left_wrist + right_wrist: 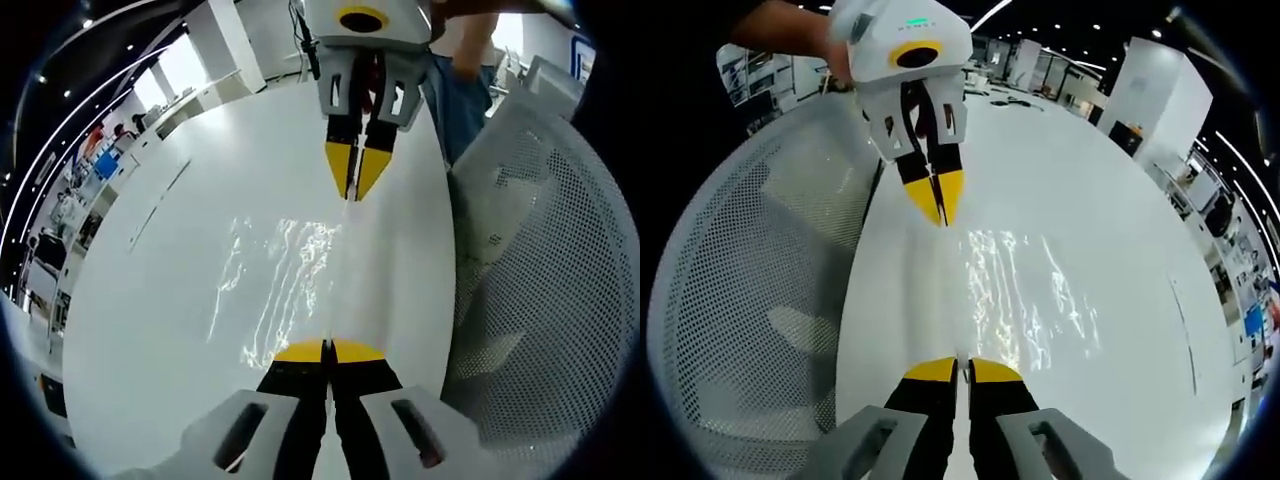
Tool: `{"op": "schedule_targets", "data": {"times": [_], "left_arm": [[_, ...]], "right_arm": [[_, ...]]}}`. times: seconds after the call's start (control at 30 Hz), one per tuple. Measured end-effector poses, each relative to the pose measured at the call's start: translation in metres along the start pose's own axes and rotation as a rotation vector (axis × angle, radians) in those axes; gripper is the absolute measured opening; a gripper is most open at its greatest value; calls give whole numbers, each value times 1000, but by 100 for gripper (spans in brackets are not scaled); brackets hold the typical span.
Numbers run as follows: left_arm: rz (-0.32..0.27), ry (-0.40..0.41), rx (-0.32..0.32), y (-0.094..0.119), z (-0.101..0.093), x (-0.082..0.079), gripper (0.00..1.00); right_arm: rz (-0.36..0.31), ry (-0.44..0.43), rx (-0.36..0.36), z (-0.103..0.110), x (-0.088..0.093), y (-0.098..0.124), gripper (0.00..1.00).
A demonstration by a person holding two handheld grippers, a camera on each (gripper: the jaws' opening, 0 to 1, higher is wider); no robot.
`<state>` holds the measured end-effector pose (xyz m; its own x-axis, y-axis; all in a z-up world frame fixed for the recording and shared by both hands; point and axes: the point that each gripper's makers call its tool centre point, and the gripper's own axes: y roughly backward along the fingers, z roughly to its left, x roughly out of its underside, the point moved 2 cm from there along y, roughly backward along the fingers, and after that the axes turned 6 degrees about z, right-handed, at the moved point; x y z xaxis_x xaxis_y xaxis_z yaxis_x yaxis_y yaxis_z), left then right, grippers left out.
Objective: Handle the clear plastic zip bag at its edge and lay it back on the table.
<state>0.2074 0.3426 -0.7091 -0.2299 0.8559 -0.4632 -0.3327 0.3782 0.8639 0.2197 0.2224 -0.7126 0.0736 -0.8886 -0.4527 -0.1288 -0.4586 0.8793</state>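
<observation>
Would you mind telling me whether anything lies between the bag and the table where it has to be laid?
Nothing visible does. The bag is stretched between the left hand-held gripper and the right hand-held gripper, each shut on an edge, and the white table beneath it looks bare. A mesh chair stands beside the table.

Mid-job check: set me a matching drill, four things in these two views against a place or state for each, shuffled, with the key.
Things:
1. left gripper
2. right gripper
3. clear plastic zip bag
4. mesh chair back

States or places:
A. stretched between both grippers over the white table
B. beside the table's edge
C. shut on the bag's near edge in the left gripper view
D. shut on the bag's near edge in the right gripper view

Pairs: 1-C, 2-D, 3-A, 4-B
</observation>
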Motion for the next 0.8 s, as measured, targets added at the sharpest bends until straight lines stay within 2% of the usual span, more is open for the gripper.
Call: {"op": "schedule_targets", "data": {"times": [0.8], "left_arm": [[-11, -3, -28, 4, 4, 0, 0]], "right_arm": [[-1, -14, 7, 3, -3, 2, 2]]}}
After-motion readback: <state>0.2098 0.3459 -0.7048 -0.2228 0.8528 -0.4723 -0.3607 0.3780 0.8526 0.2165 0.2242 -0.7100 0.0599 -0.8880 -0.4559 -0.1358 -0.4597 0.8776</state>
